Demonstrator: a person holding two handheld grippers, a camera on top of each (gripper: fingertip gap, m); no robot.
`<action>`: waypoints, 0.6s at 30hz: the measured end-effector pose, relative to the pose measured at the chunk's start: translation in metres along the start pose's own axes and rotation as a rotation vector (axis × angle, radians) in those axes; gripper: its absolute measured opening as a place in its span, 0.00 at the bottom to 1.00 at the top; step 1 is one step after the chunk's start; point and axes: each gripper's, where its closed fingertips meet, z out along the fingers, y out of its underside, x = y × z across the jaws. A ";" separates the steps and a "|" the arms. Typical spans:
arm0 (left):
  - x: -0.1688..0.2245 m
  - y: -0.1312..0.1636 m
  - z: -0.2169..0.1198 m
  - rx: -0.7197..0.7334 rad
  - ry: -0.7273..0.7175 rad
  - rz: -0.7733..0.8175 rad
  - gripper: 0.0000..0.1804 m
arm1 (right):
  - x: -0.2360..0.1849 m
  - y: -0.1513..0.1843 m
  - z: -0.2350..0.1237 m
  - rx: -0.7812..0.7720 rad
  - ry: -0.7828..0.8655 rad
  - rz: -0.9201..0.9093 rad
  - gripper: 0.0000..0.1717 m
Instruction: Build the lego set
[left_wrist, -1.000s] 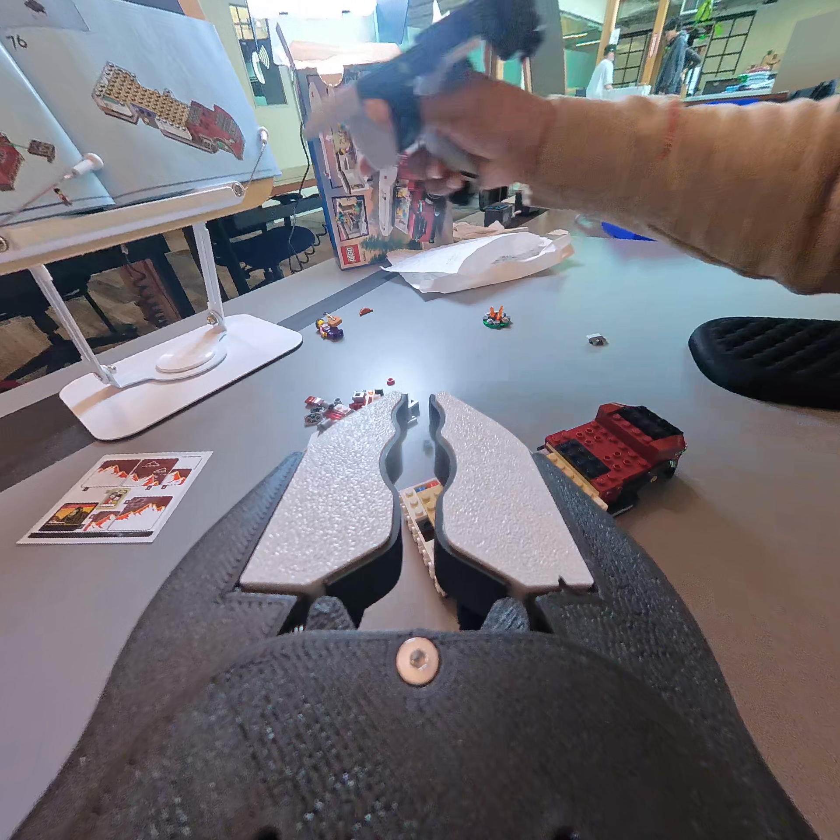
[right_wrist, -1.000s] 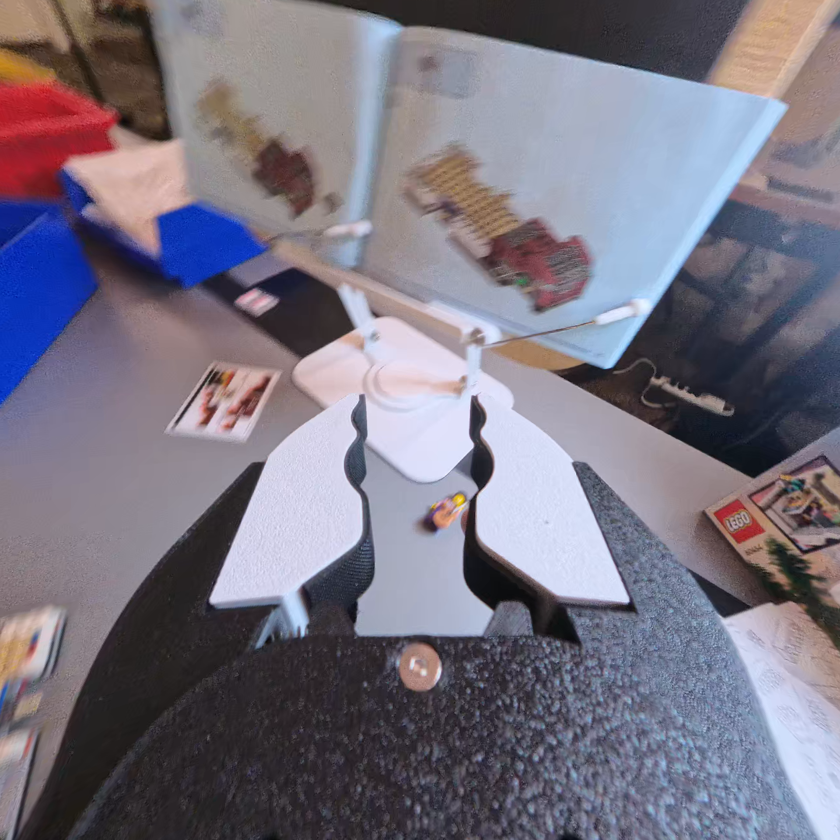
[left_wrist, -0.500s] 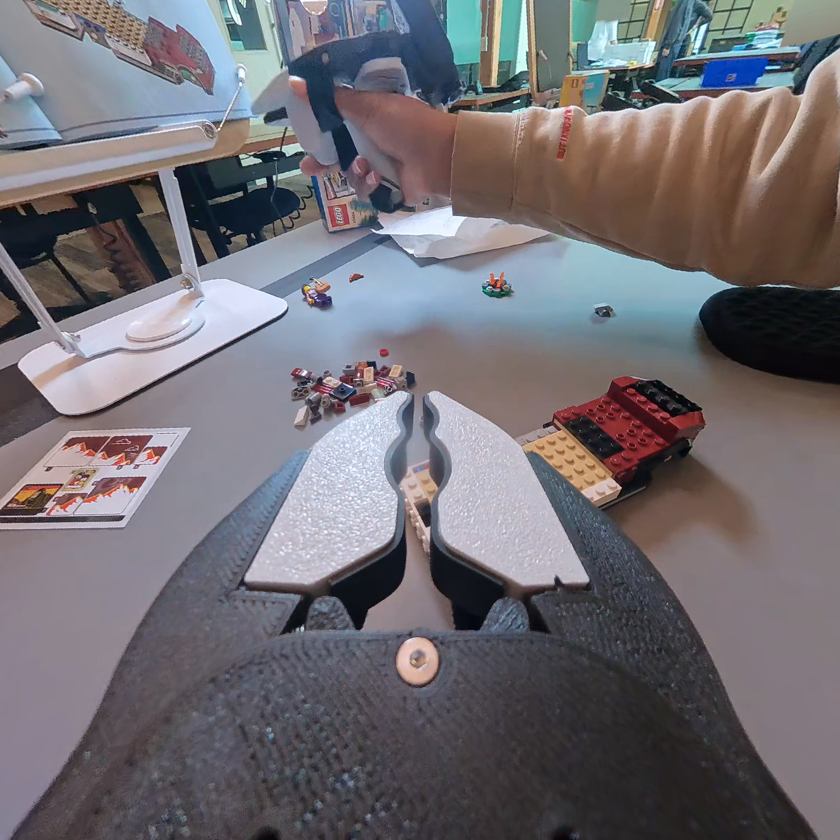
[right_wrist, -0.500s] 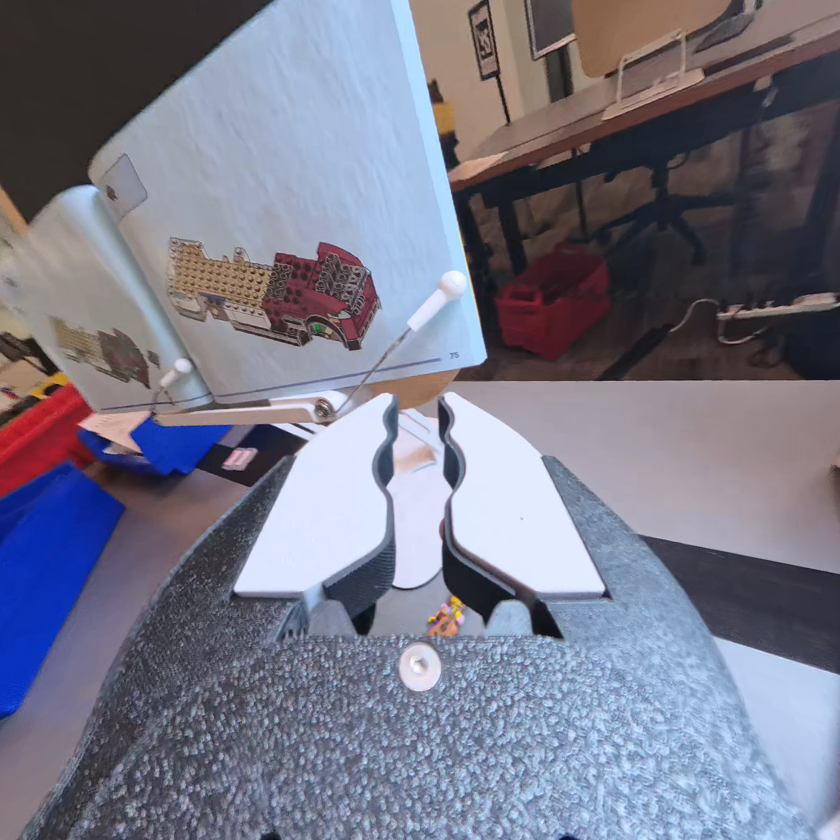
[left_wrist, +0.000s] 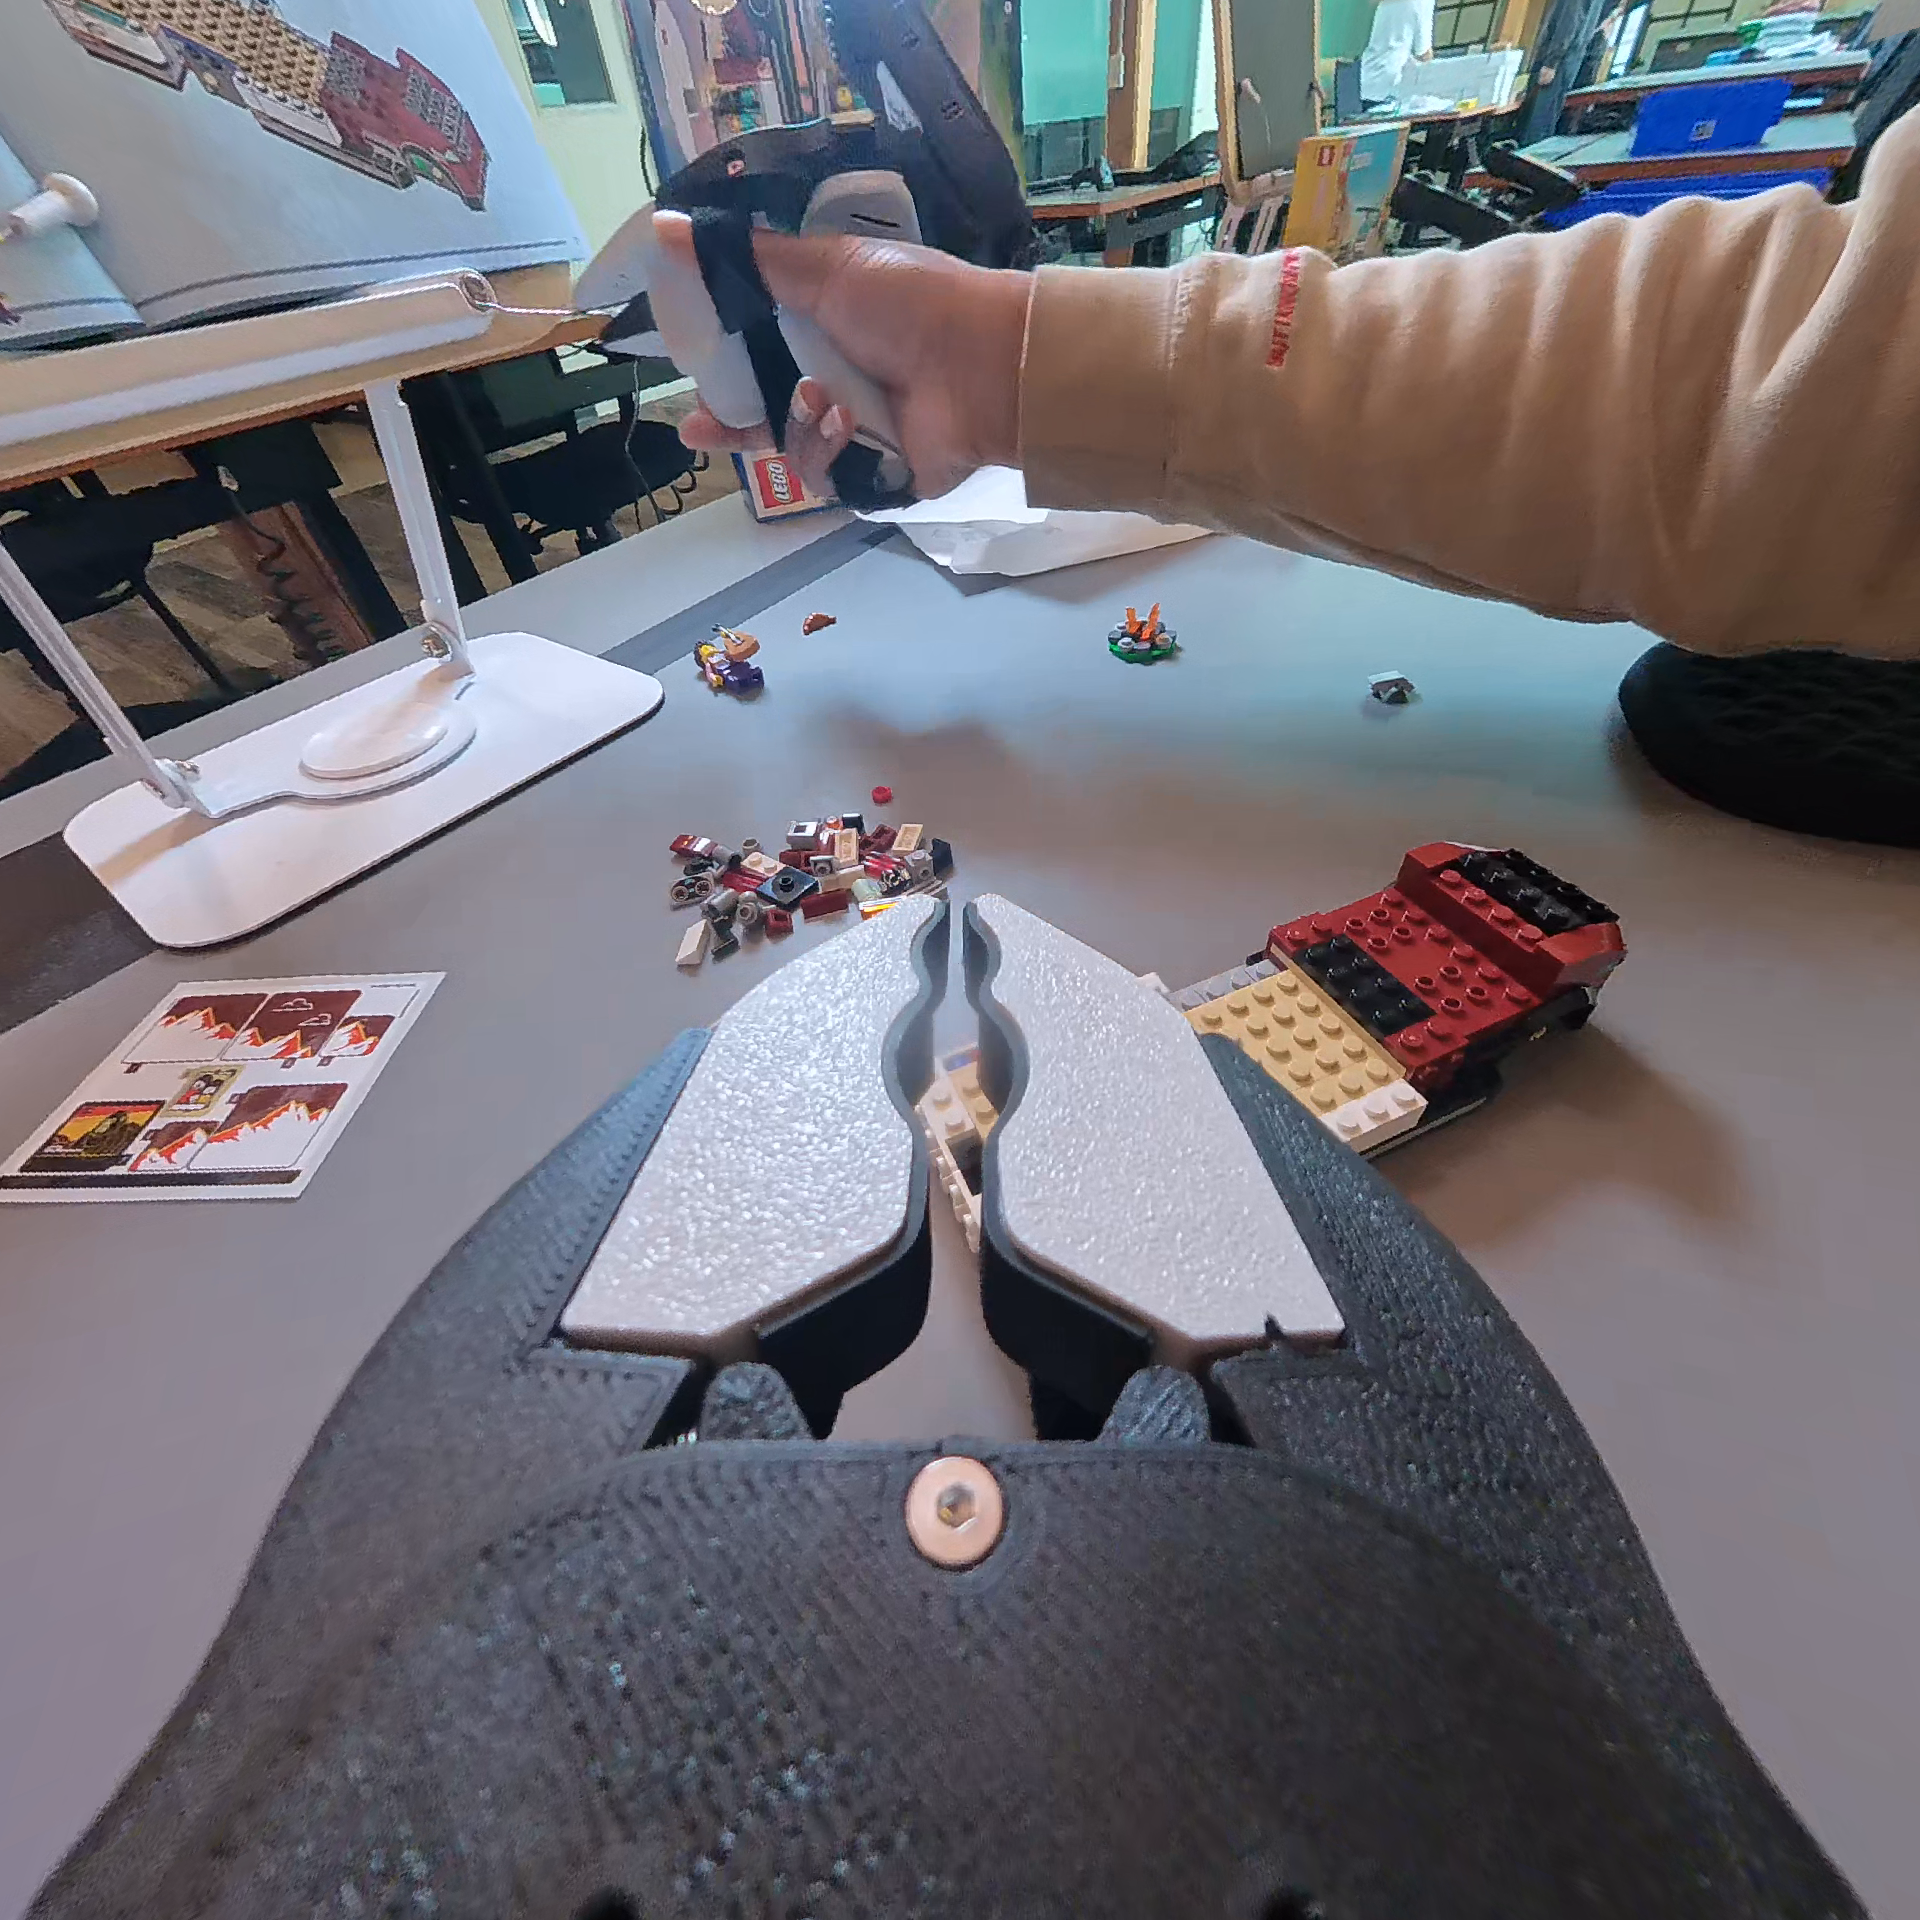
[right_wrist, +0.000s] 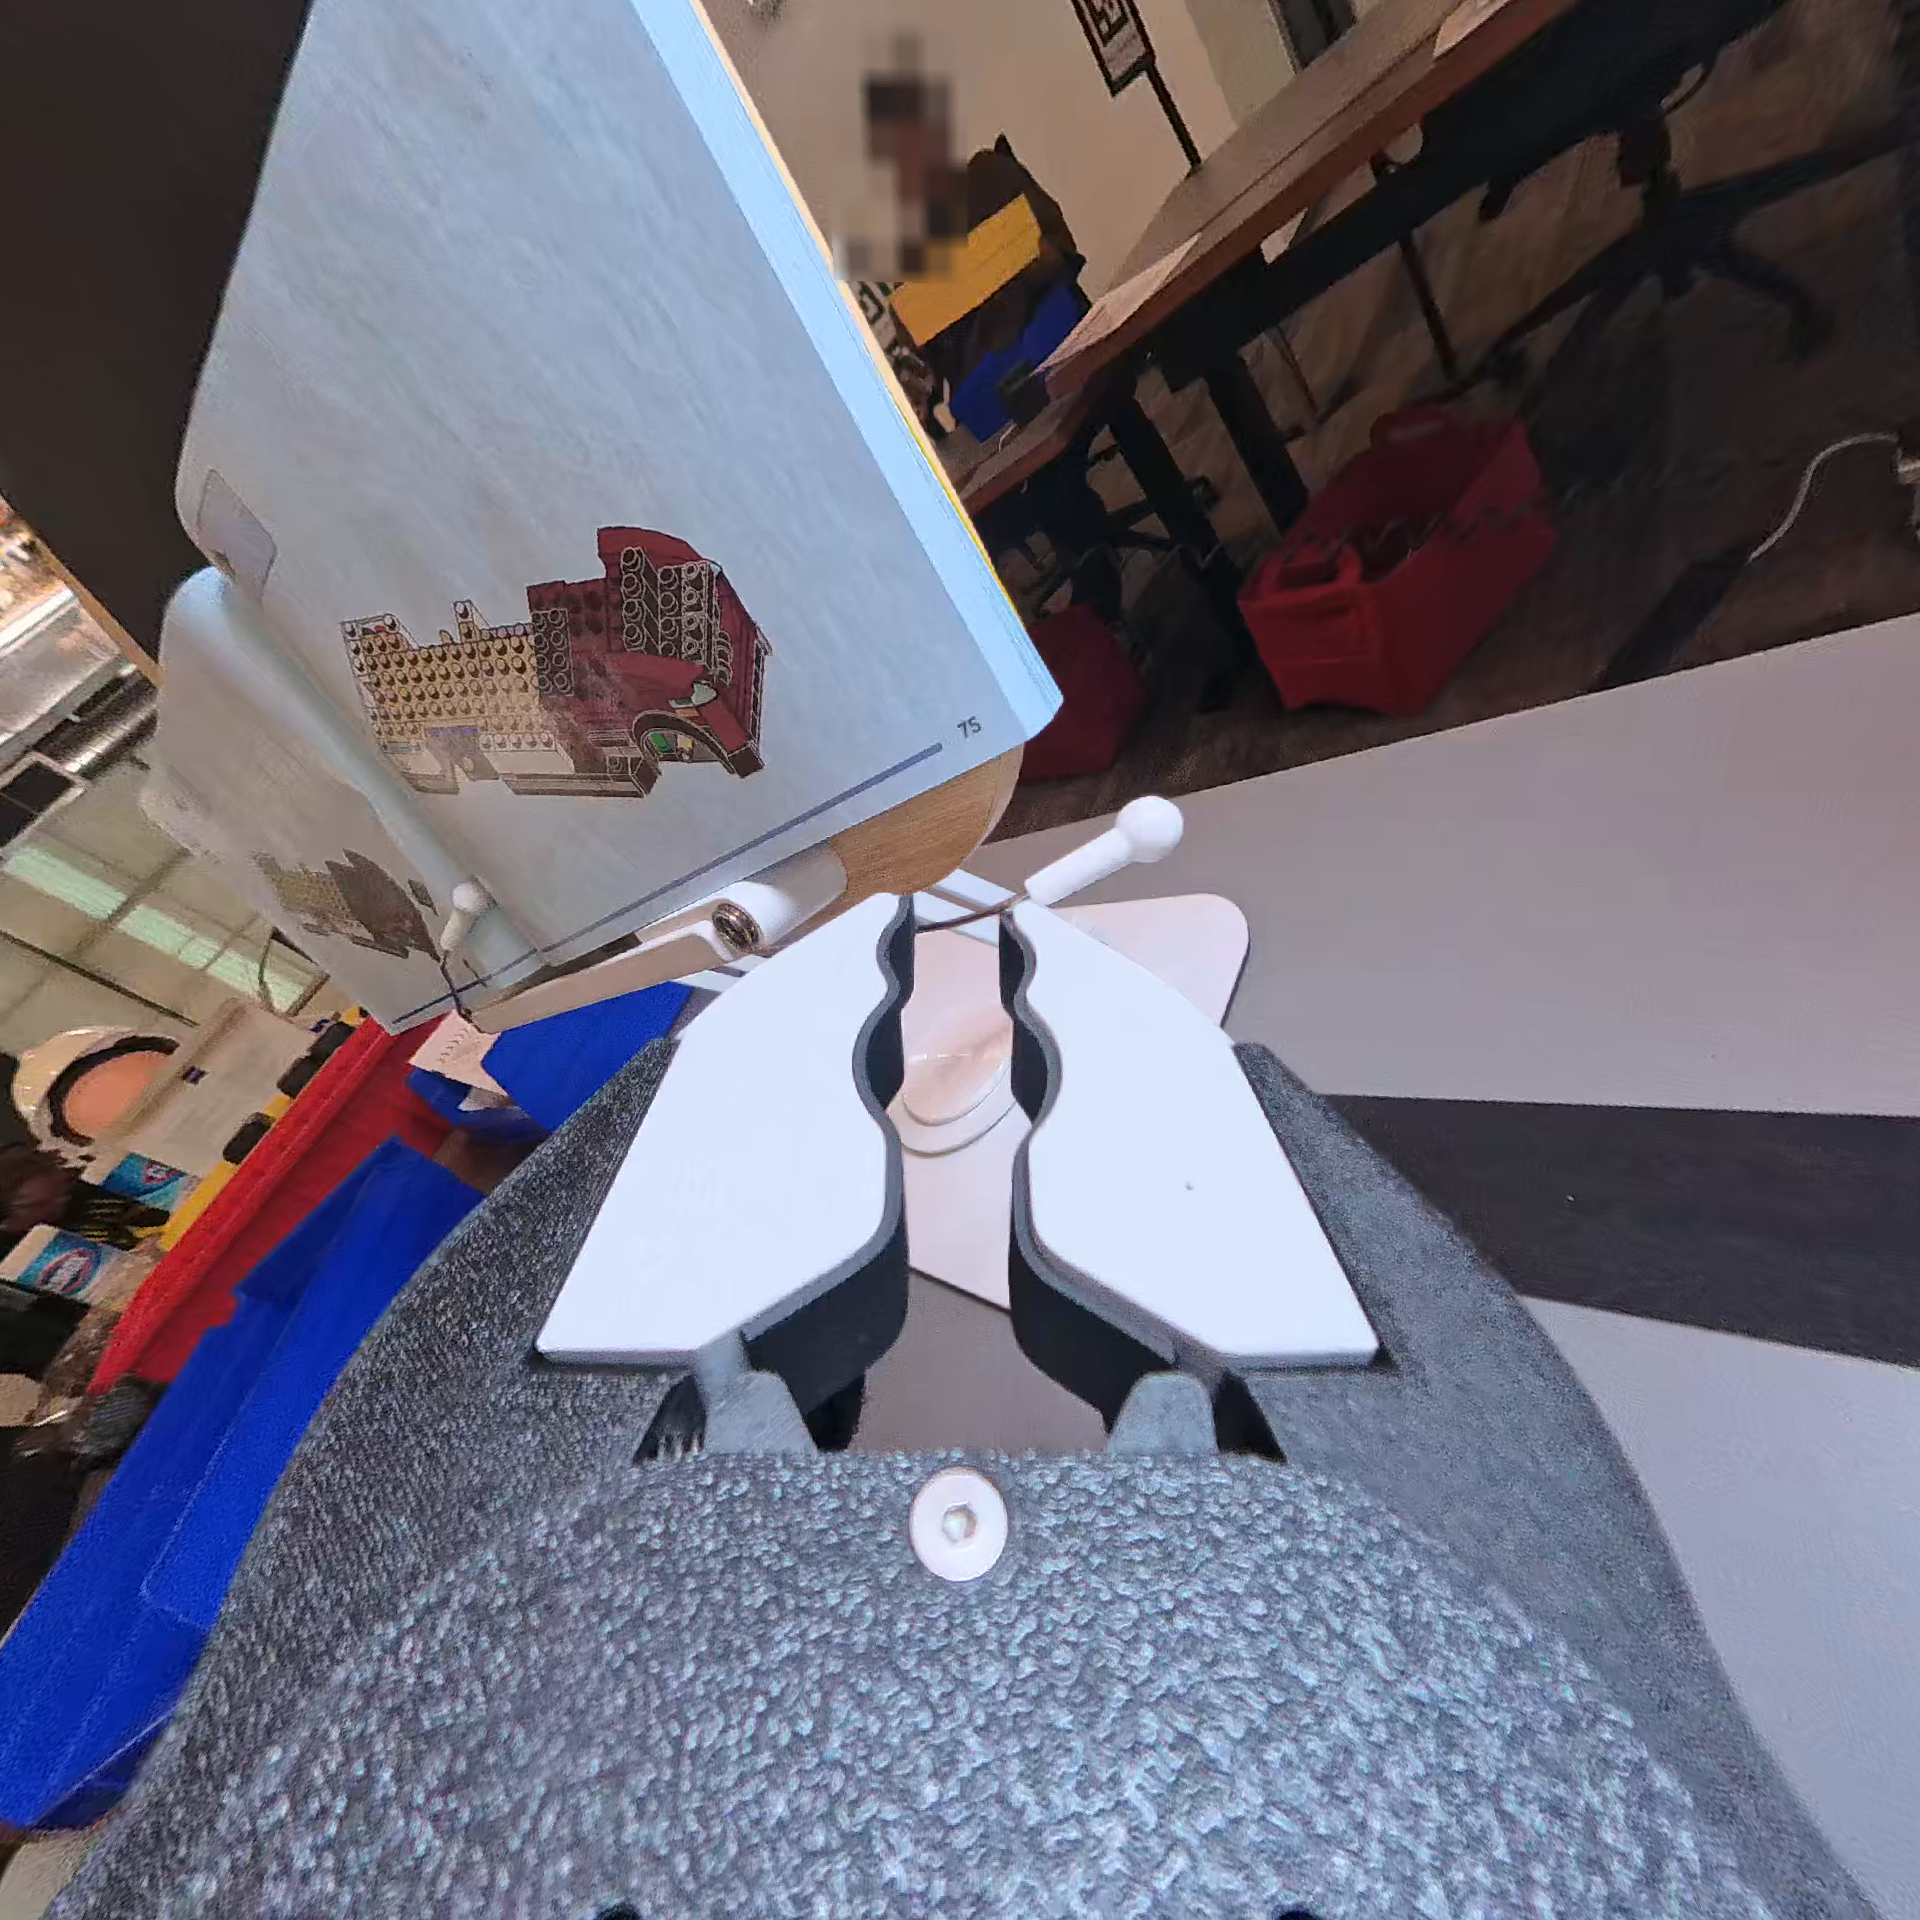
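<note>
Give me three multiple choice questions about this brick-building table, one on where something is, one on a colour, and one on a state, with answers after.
1. Where does the sticker sheet lie?
A. On the grey table, near the white book stand's base
B. On top of the brick truck
C. Inside a blue bin

2. What colour is the front of the partly built brick truck?
A. Bright green
B. Dark red with black patches
C. All white

3. How do the left gripper fingers stand?
A. Spread wide over the loose bricks
B. Out of view
C. Nearly together, with only a thin slit between them

Answers:
1. A: the sheet lies flat on the table, just in front of the stand's base.
2. B: the cab end is dark red and black, behind a tan section.
3. C: the left wrist view shows the two fingers almost meeting at the tips.
</note>
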 end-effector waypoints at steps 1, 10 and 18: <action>-0.002 0.000 0.000 -0.002 -0.013 0.002 0.02 | 0.001 0.003 -0.003 -0.022 0.017 -0.004 0.15; -0.074 -0.064 0.018 0.020 -0.220 0.108 0.05 | -0.024 -0.023 -0.024 0.003 0.052 -0.503 0.27; -0.197 -0.134 0.106 -0.064 -0.426 0.230 0.12 | -0.075 -0.054 -0.002 0.061 0.083 -1.057 0.38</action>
